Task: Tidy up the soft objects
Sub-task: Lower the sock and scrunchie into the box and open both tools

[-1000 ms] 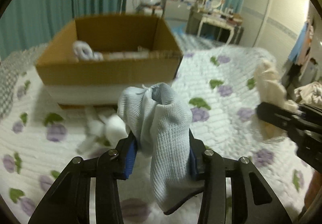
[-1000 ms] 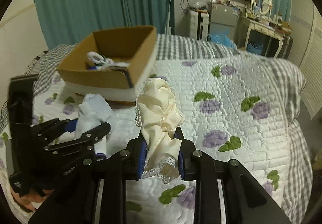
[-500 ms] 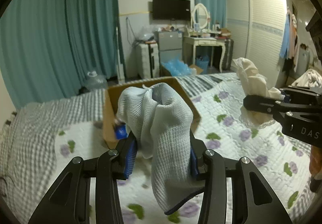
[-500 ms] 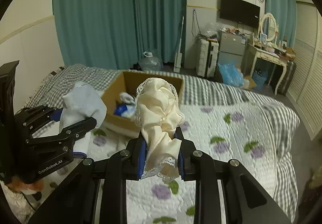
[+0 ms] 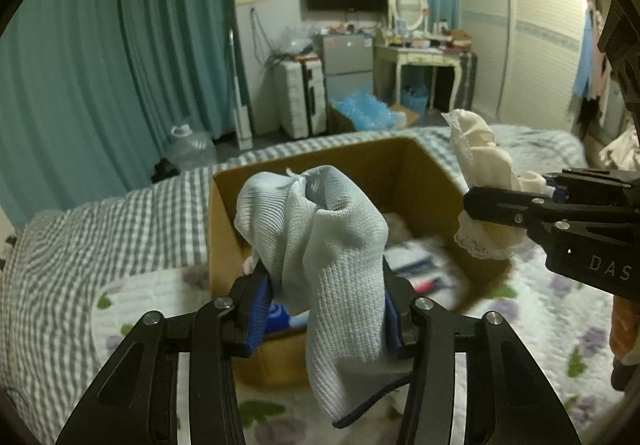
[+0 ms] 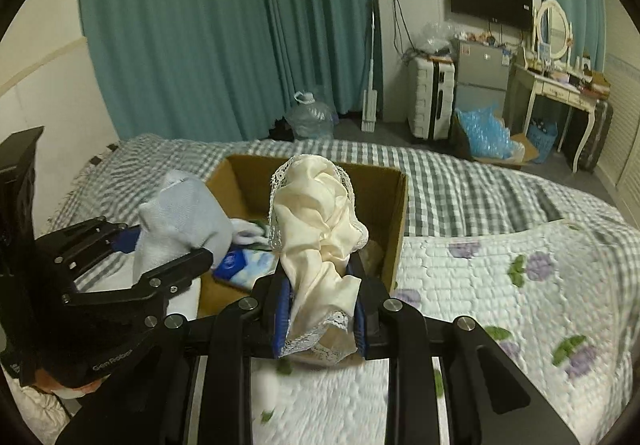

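I had both grippers over the bed (image 6: 500,285), with the open cardboard box (image 5: 224,245) sitting on the quilt ahead of them and a few small items lying blurred on its floor. My left gripper (image 5: 324,309) was clamped on the pale blue sock (image 5: 320,245): the knit bulged up above the blue pads, and its toe hung down below them, in front of the box's near wall. My right gripper (image 6: 320,309) was pinched on the cream cloth (image 6: 316,229), whose bunched top rose above the fingers against the box opening while its lace hem drooped beneath them. The two grippers were near each other, side by side.
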The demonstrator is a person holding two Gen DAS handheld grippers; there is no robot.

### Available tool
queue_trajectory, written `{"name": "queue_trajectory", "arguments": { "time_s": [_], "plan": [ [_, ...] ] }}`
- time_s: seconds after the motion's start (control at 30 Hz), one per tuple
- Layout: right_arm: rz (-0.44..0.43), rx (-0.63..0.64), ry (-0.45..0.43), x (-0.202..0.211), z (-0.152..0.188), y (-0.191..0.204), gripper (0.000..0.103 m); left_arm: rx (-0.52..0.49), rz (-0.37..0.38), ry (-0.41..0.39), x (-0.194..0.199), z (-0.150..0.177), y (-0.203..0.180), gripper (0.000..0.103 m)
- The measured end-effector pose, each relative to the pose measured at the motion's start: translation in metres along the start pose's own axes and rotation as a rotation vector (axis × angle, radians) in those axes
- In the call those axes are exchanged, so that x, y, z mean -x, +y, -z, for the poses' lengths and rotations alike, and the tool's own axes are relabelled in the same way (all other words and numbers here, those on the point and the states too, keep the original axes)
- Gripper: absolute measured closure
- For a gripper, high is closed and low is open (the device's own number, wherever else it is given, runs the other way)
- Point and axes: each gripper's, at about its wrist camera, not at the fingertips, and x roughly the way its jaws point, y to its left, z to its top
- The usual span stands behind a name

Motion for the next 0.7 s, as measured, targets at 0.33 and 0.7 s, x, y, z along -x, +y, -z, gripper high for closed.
{"name": "queue_trajectory", "arguments": {
  "time_s": [0.33, 0.7],
  "plan": [
    [0.009, -0.002, 0.025, -0.074, -0.014, -0.015, 0.078, -0.021, -0.024, 0.009, -0.044, 0.001, 0.015, 0.025],
    [0.085, -0.082, -0.039, -0.034, -0.024, -0.015, 0.026, 0.007, -0.048, -0.108, 0.005, -0.009, 0.025, 0.02]
  ]
}}
